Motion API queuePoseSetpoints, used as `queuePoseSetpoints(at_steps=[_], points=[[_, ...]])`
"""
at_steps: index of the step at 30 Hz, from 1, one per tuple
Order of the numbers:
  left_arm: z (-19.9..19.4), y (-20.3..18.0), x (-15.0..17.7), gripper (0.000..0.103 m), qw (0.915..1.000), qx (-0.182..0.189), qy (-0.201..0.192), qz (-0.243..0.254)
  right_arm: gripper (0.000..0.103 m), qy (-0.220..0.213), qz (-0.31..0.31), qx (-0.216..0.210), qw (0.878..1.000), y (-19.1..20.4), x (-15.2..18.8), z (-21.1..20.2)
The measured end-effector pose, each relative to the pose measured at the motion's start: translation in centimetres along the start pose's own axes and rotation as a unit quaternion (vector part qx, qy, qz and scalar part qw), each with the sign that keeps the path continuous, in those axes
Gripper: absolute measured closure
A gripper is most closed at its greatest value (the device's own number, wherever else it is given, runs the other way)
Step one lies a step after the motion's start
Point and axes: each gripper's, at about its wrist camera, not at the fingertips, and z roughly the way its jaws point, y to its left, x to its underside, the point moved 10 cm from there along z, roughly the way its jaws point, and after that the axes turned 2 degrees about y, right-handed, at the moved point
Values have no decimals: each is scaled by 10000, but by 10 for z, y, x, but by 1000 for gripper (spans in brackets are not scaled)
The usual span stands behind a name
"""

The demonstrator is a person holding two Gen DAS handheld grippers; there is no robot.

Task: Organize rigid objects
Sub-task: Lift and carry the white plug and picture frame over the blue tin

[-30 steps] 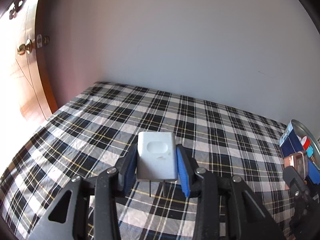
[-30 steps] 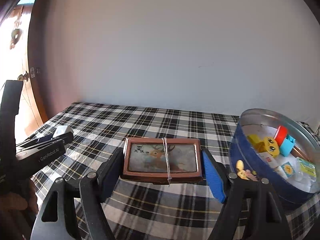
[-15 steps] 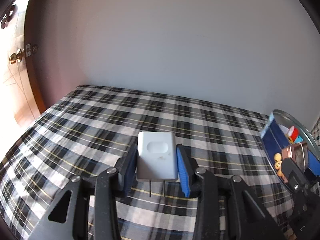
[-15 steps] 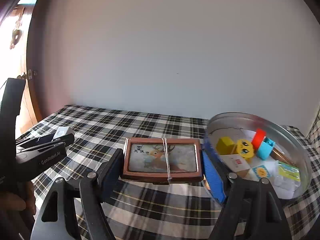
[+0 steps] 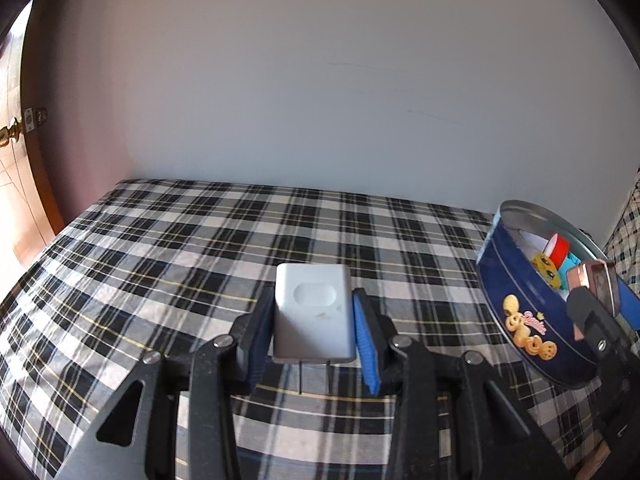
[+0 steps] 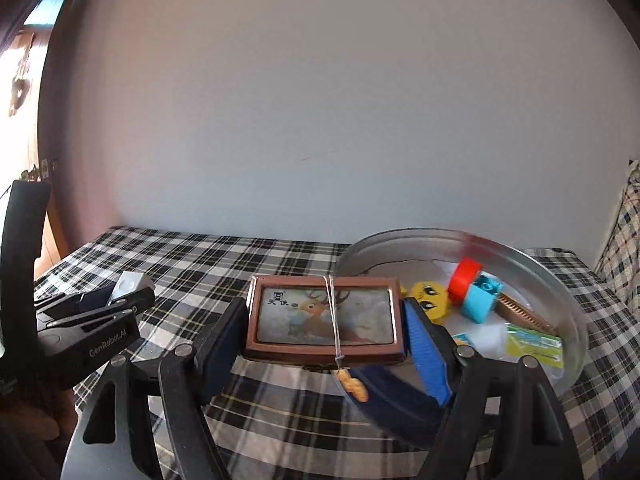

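Observation:
My left gripper [image 5: 313,320] is shut on a white plug charger [image 5: 313,312], prongs pointing down, above the plaid cloth. My right gripper [image 6: 325,332] is shut on a brown framed box with a deer picture [image 6: 325,318], bound by a rubber band, at the near left rim of the round blue tin [image 6: 460,240]. In the left wrist view that tin [image 5: 524,312] stands at the right, with the right gripper and its box [image 5: 598,286] over its near edge. The left gripper with the charger [image 6: 130,282] shows at the left of the right wrist view.
Inside the tin lie a red and blue toy piece [image 6: 474,288], a yellow face block [image 6: 430,298], a comb-like strip [image 6: 520,312] and small packets [image 6: 532,342]. A plaid cloth [image 5: 200,248] covers the surface up to a white wall. A wooden door with a brass knob [image 5: 10,136] is at the far left.
Both grippers have moved right across the cloth with their loads. The tin has come closer in both views, and the framed box now overlaps its rim.

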Motion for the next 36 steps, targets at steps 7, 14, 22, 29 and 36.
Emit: queuePoseSetpoints(at_steps=[7,14,22,29,36], points=[[0,-30,1,66,9998,133,-11,126,25,-55,97,87,9999,-20,-2,-2],[0,-56,3,66,9994,248,-20,236,25,-211,95,205,9995,-32,-6,-7],[-2,-77,2,66,9990,334,-49,309,25,-394,51,370,9985,-50,-10,-16],[-6,-95,0,66,9984,412,-125,357,25,-450,124,428,9980,-66,-13,-19],[-10,-112,-2,66,9978,498,-173,409,25,-521,139,502,9973,-79,-15,-23]])
